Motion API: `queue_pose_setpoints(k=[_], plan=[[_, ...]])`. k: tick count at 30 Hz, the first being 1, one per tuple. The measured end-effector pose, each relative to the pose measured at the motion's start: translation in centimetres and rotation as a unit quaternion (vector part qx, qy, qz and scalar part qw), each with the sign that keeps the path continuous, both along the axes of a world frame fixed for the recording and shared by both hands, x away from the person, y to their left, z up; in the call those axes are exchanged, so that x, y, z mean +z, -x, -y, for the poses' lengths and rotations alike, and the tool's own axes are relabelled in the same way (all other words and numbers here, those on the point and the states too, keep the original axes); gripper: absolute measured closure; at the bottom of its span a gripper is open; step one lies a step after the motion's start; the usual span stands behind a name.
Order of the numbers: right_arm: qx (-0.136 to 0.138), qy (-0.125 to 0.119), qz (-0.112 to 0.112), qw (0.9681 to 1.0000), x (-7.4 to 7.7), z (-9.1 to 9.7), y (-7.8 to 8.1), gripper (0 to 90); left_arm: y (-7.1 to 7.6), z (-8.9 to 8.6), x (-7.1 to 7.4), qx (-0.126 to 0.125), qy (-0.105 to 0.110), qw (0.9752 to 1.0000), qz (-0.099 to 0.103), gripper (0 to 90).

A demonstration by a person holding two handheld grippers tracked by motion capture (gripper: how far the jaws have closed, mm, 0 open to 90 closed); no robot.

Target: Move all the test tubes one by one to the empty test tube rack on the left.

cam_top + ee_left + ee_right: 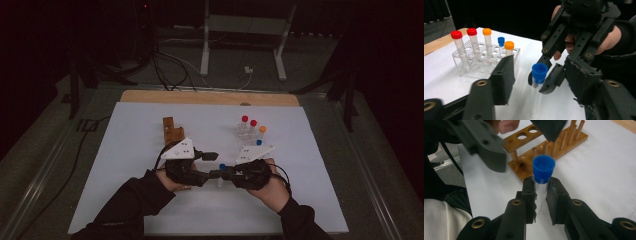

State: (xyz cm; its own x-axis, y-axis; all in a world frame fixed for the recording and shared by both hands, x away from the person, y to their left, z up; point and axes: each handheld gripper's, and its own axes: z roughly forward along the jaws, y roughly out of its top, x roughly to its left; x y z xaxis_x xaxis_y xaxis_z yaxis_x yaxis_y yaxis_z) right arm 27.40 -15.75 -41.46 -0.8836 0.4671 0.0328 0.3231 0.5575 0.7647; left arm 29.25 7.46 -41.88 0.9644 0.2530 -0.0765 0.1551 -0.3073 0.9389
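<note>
In the high view, a wooden rack [172, 131] is seen left of centre, and just below it the left gripper [212, 156] is held with its jaws partly open around nothing. At lower centre, a blue-capped tube [222, 168] is clamped upright by the right gripper [226, 172]. A clear rack [250, 136] of capped tubes is seen upper right.

Blk sleeves [134, 199], blk grippers, brass screws.
</note>
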Motion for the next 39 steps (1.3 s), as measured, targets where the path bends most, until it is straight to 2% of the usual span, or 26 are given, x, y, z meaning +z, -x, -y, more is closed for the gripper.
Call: queue_pose_setpoints(k=[5, 10, 13, 19, 22, 28, 29, 32, 34, 35, 36, 37, 39], plan=[[0.001, -0.001, 0.0, 1.0, 0.0, -0.1, 0.0, 77.6, -0.2, 0.8, -0.5, -0.007, -0.006, 1.0, -0.001, 57.0], [0.001, 0.0, 0.0, 1.0, 0.0, -0.1, 0.1, 77.6, -0.3, 0.9, -0.7, -0.008, -0.005, 0.9999, -0.004, 69.3], [-0.001, 0.0, 0.001, 1.0, -0.1, -0.1, 0.1, 77.6, -0.4, 0.9, -0.8, -0.011, -0.012, 0.9999, -0.003, 75.5], [-0.001, -0.002, 0.001, 1.0, -0.2, -0.1, 0.0, 77.5, -0.3, 1.0, -0.7, -0.01, -0.018, 0.9998, 0.007, 77.4], [0.005, -0.012, 0.001, 0.9999, -0.2, 0.0, 0.0, 76.2, -0.2, 0.9, -0.5, -0.01, -0.016, 0.9998, 0.009, 77.9], [0.004, -0.015, 0.008, 0.9999, -0.3, 0.2, 0.3, 66.6, -0.6, 0.1, 0.2, 0.006, -0.005, 0.9999, 0.011, 78.0], [0.0, -0.019, 0.007, 0.9998, -0.4, 0.4, 0.4, 62.4, -0.9, -0.3, 0.6, 0.01, -0.006, 0.9999, 0.013, 78.1], [-0.002, -0.024, 0.013, 0.9996, -0.6, 0.6, 0.6, 57.3, -1.2, -1.1, 1.1, 0.02, -0.003, 0.9997, 0.016, 78.1], [-0.003, -0.026, 0.013, 0.9996, -0.6, 0.7, 0.7, 56.3, -1.4, -1.4, 1.3, 0.026, -0.003, 0.9995, 0.019, 78.1], [-0.005, -0.033, 0.015, 0.9993, -0.6, 1.0, 0.8, 51.2, -1.7, -2.0, 1.6, 0.033, 0.002, 0.9993, 0.019, 78.1], [-0.005, -0.033, 0.015, 0.9993, -0.6, 1.0, 0.8, 51.2, -1.7, -2.0, 1.6, 0.033, 0.002, 0.9993, 0.019, 78.1], [-0.013, -0.042, 0.017, 0.9989, -0.5, 1.3, 1.0, 44.2, -2.1, -2.5, 2.0, 0.042, 0.002, 0.9988, 0.022, 78.1], [-0.019, -0.05, 0.019, 0.9984, -0.4, 1.5, 1.1, 37.5, -2.5, -3.1, 2.3, 0.053, 0.002, 0.9982, 0.026, 78.1]])
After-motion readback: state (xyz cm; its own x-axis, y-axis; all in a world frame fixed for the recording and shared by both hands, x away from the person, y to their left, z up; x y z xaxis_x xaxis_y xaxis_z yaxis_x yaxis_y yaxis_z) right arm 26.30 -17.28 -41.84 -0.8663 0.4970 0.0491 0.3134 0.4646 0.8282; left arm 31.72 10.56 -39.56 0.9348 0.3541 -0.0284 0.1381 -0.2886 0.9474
